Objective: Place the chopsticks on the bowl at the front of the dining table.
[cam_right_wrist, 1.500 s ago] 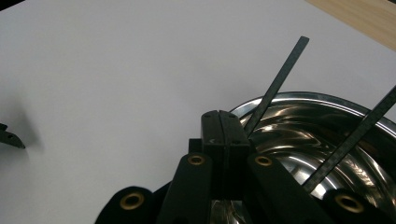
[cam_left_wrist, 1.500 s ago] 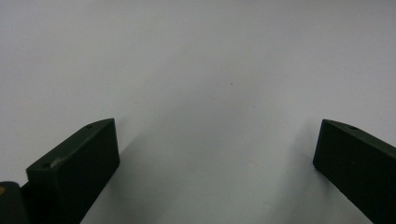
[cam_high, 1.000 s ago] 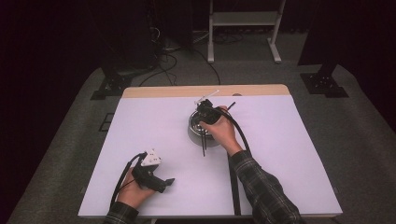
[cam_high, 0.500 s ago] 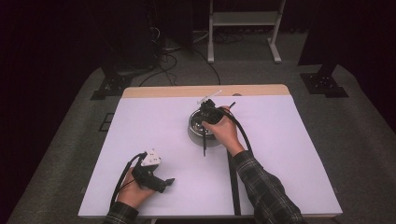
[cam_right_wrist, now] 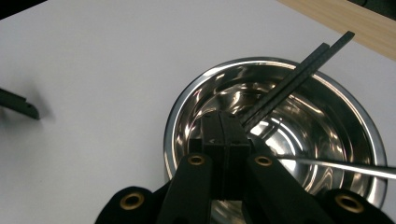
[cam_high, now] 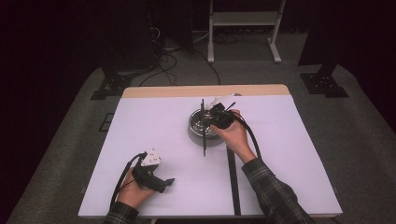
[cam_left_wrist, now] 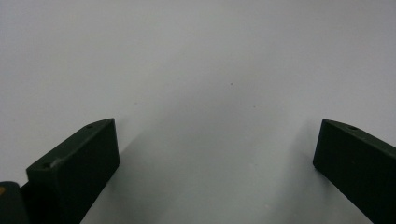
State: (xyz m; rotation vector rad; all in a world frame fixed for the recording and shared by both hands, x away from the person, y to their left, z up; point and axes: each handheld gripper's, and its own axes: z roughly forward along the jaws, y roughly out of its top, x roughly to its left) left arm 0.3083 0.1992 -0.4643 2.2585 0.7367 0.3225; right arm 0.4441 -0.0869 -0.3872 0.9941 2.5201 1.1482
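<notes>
The right claw [cam_right_wrist: 224, 135], clenched on the chopsticks [cam_right_wrist: 285, 88], has moved them over the bowl [cam_right_wrist: 187, 107] near the bench's far edge, ready to drop in.

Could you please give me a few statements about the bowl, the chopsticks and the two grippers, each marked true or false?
1. The right gripper is shut on the pair of black chopsticks. True.
2. The steel bowl lies upside down on the table. False: it stands upright, its shiny inside showing.
3. The left gripper holds a spoon. False: its jaws stand open with nothing between them, over the white table top.
4. The chopsticks reach out over the bowl's rim. True.
5. The left gripper is inside the bowl. False: in the high view it rests near the table's front edge, apart from the bowl.
</notes>
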